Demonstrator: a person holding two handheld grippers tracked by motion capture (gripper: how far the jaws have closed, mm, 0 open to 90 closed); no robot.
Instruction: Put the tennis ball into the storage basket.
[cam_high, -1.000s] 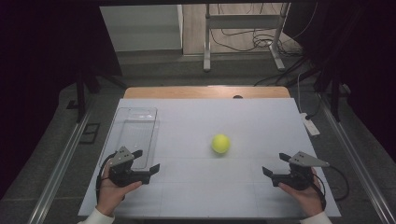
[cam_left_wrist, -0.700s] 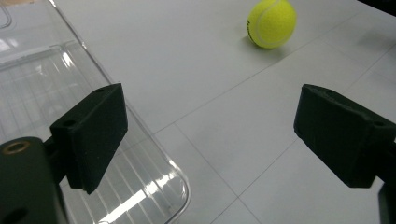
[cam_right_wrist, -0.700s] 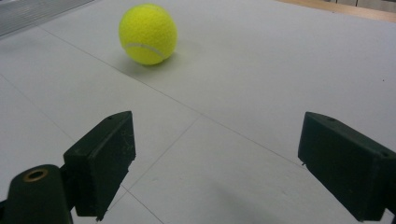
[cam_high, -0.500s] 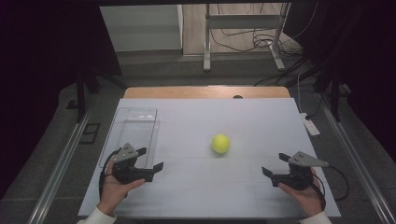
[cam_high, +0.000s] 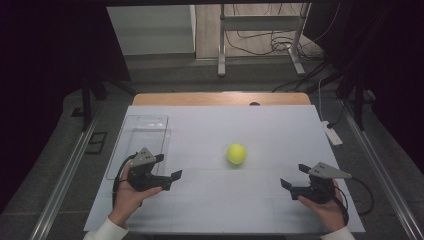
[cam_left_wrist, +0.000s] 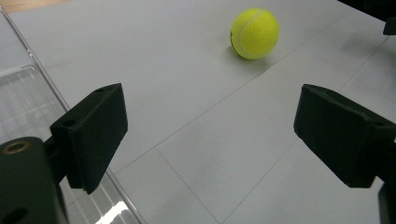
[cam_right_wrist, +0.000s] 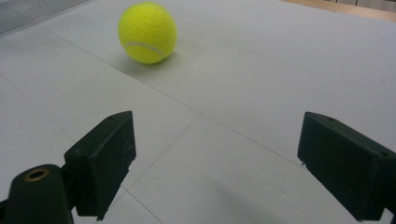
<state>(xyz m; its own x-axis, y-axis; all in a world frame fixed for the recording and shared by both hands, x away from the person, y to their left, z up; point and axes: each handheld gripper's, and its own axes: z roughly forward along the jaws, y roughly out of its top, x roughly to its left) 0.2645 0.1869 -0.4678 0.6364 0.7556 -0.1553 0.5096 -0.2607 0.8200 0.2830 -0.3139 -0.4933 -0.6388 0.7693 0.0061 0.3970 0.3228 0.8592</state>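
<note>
The left gripper (cam_high: 166, 167) has crept up and inward from the near left corner, away from the clear tray (cam_high: 142, 131), its jaws spread with nothing between them. The right gripper (cam_high: 294, 176) hasn't budged, jaws spread and empty too. The ball (cam_high: 236, 153) sits mid-table where it was, well apart from both.

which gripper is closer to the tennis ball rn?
Left, slightly. The left gripper sits to the left of the tennis ball and nearer the person, beside the clear tray. The right gripper is to its right, nearer the person. Both open, neither touching it.
</note>
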